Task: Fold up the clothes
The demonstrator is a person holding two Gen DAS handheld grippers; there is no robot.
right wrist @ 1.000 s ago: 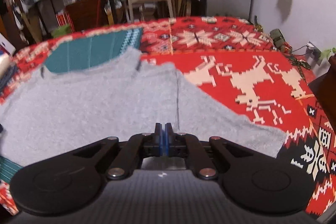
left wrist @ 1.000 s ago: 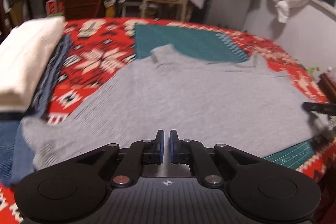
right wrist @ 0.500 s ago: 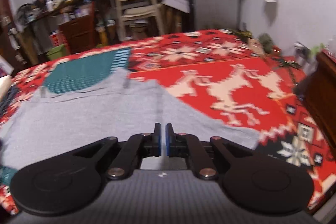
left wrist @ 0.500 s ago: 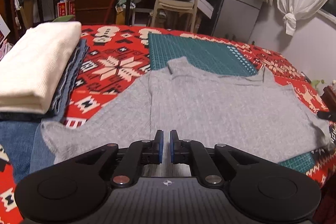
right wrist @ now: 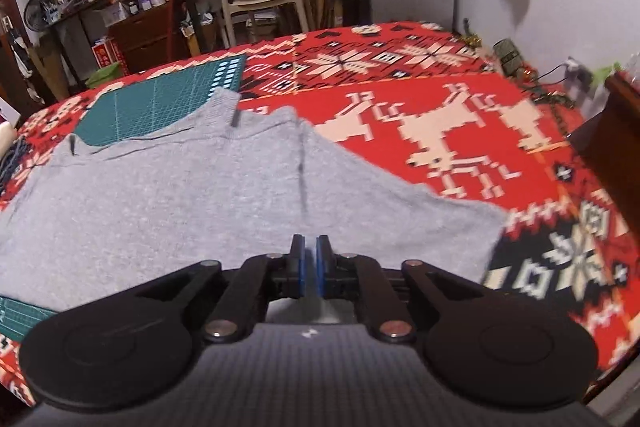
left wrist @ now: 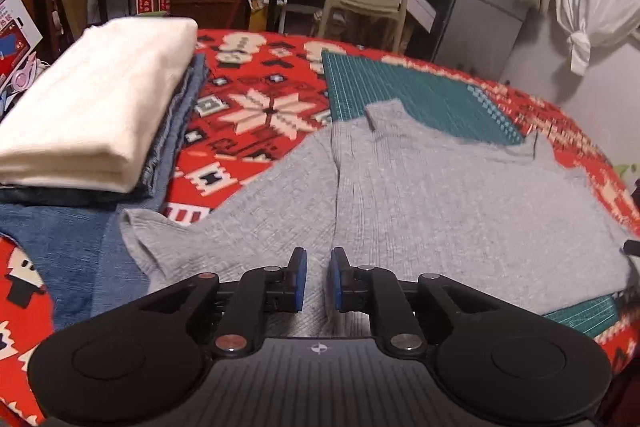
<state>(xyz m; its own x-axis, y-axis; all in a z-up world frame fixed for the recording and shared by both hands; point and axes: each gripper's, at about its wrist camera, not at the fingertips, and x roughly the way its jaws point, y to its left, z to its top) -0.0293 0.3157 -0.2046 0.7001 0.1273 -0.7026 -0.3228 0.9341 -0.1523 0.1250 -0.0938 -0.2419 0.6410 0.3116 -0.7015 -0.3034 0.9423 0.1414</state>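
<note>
grey t-shirt point(left wrist: 420, 195) lies spread flat on the worktop, partly over the green cutting mat point(left wrist: 404, 99) and the red patterned cloth point(left wrist: 256, 107), sleeves out to both sides, collar at the far edge. left gripper point(left wrist: 318, 277) hovers over the near hem, jaws opening, narrow gap, fabric showing below but not pinched. right gripper point(right wrist: 310, 265) likewise, jaws opening, nothing clamped. judgement: thin knit, light, limp, will sag and drag on the cloth; best taken by a sleeve edge or hem corner. folded stack point(left wrist: 96, 107) sits at left.
</note>
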